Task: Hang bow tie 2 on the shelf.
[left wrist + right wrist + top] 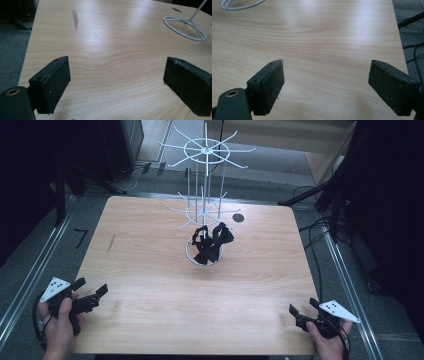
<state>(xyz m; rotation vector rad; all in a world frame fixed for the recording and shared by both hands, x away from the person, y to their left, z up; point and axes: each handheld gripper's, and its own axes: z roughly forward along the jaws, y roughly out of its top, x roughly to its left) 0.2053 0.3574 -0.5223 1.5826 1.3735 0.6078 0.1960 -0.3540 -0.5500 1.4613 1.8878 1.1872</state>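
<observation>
Bundle of black straps (210, 242) sits at the foot of the white wire rack (204, 180), mid-bench and far ahead of both the left gripper (93, 291) and right gripper (303, 307), jaws wide apart, both roughly equally distant.

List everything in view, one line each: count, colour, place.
wire rack: one, white, tall with spoked tiers, standing at the table's far middle
straps: a black tangled bundle, on the rack's round base ring
table: one, light wood, centre
dark round mark: one, on the table right of the rack
cables: several, black, on the floor right of the table
left gripper: one, black, near left corner, jaws apart, nothing between them
right gripper: one, black, near right corner, jaws apart, nothing between them
</observation>
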